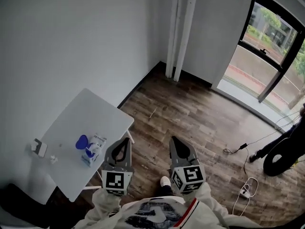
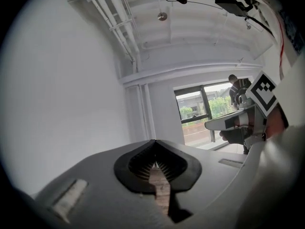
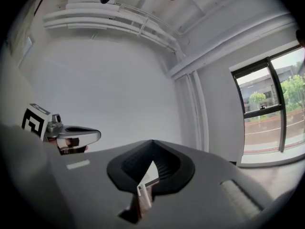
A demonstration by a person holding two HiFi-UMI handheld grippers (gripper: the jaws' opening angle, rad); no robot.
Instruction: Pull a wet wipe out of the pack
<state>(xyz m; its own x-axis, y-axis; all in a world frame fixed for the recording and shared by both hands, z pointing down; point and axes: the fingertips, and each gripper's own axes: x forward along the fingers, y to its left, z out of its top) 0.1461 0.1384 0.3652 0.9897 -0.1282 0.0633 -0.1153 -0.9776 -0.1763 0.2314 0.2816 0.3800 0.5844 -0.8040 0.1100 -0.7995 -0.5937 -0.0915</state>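
The wet wipe pack [image 1: 94, 150] stands on the white table [image 1: 90, 111] at the left, its blue lid [image 1: 82, 141] flipped open to the left. My left gripper [image 1: 127, 140] is shut and empty, hanging over the floor just off the table's right edge, a short way right of the pack. My right gripper [image 1: 172, 139] is also shut and empty, further right above the wooden floor. In the left gripper view the jaws [image 2: 153, 142] meet at the tip and point at the wall and window. The right gripper [image 3: 152, 142] faces the white wall, with the left gripper [image 3: 71, 136] at its left.
A small white object [image 1: 39, 148] and a tiny white piece [image 1: 53, 159] lie near the table's left edge. Pipes [image 1: 181, 32] run up the far corner. A cable and power strip [image 1: 245, 191] lie on the floor at right, near a person in dark clothes [image 1: 286, 147].
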